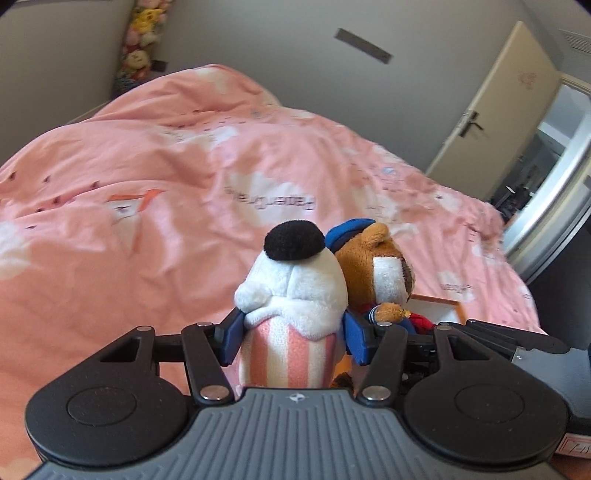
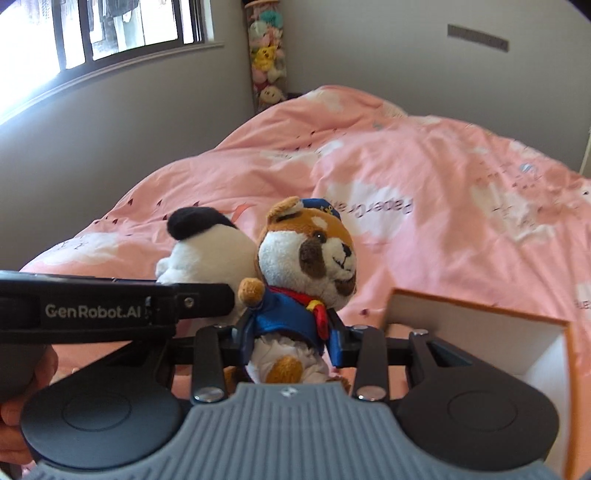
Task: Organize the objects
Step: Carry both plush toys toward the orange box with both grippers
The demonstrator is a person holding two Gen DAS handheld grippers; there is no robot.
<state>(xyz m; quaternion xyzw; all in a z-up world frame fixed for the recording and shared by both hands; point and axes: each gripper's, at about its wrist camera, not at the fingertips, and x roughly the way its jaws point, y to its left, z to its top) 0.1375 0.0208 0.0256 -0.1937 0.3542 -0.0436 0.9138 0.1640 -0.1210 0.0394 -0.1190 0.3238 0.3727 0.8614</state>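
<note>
My left gripper [image 1: 293,338] is shut on a white plush with a black ear and a pink-striped body [image 1: 291,291], held upright above the bed. My right gripper [image 2: 291,334] is shut on a brown plush dog in a blue sailor jacket and cap [image 2: 306,258], also upright. The two toys are side by side, touching. The dog shows behind the white plush in the left wrist view [image 1: 384,266]. The white plush [image 2: 207,247] and the left gripper's body [image 2: 110,310] show at left in the right wrist view. A white box with an orange rim [image 2: 480,314] lies open just right of the dog.
A pink printed duvet [image 1: 184,166] covers the bed. A tall column of plush toys [image 2: 266,55] stands in the far corner. A window [image 2: 92,29] is at left. A cream door [image 1: 498,110] and a mirrored wardrobe edge [image 1: 554,192] are at right.
</note>
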